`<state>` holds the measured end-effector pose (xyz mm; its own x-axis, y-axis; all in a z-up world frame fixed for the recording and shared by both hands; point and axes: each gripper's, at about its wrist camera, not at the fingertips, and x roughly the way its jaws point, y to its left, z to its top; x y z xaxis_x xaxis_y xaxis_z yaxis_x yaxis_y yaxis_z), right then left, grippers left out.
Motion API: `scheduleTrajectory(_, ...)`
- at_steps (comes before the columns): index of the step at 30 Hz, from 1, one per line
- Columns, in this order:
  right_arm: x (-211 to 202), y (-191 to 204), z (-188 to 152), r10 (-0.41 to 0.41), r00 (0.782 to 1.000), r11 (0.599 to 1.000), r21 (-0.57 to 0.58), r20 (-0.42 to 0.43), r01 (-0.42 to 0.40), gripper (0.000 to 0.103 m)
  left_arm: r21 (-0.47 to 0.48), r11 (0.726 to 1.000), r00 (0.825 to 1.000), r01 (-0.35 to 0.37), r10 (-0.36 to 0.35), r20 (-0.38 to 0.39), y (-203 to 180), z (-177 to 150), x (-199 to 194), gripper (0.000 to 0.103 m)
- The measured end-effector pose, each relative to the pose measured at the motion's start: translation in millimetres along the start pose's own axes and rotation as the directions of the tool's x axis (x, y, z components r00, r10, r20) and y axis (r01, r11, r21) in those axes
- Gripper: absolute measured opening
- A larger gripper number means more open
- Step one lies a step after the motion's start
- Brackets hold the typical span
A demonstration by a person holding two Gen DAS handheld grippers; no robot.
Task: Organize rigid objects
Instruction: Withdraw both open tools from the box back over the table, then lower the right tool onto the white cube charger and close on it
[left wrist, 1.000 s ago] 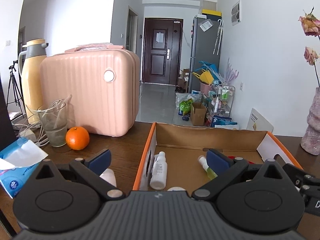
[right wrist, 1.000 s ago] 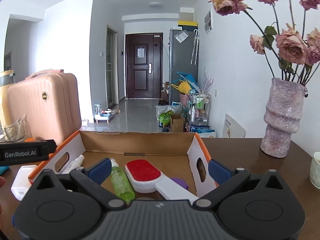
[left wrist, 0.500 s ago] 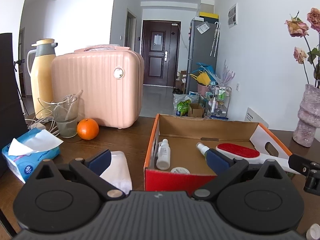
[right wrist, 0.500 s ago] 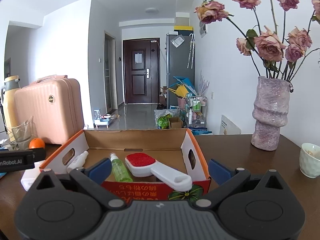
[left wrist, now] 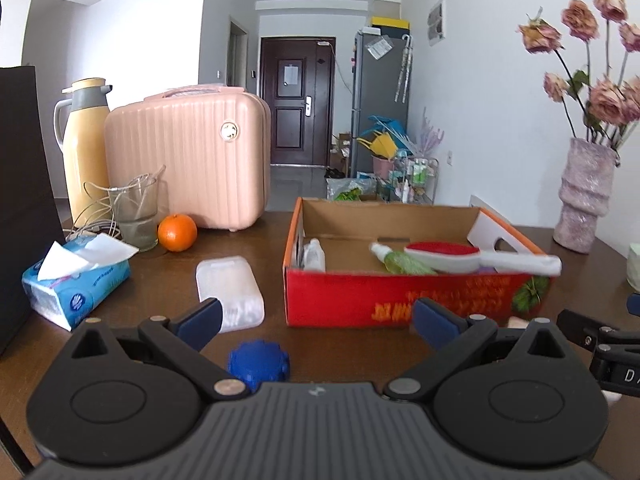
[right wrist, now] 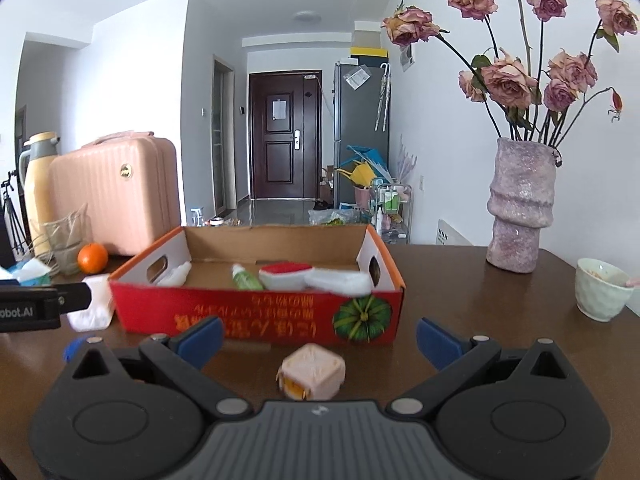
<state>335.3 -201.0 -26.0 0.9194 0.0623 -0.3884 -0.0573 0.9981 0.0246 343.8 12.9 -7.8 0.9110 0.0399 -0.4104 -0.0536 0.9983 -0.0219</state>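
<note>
Right wrist view is showing the right claw [right wrist: 318, 338] gaping wide over the pink cube [right wrist: 311, 372]; it should be squeezing the cube's flat sides. The left claw [left wrist: 316, 318] is hanging wide too, holding nothing.

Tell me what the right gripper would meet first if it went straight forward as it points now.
Probably the small pale pink cube on the table between the open blue fingertips of the right gripper. Beyond it stands the red cardboard box. If the gripper is higher than the cube, the box comes first.
</note>
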Motion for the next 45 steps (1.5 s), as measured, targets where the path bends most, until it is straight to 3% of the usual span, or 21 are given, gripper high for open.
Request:
scheduleTrajectory(18,-64,-2,-52,-0.028,1.0,0.999,-0.023,-0.012,0.028,0.103,-0.012,1.0,0.996,0.012,-0.013,-0.09,19,-47,-42,0.103)
scheduleTrajectory(35,-51,2,-53,0.004,0.998,1.0,-0.027,-0.066,-0.006,0.103,-0.039,0.999,0.995,0.007,-0.011,-0.103,25,-48,-40,0.103)
scheduleTrajectory(45,-16,18,-29,0.01,0.998,0.99,-0.138,-0.068,-0.02,0.103,-0.063,0.998,0.994,-0.02,0.013,-0.11,35,-45,-33,0.103)
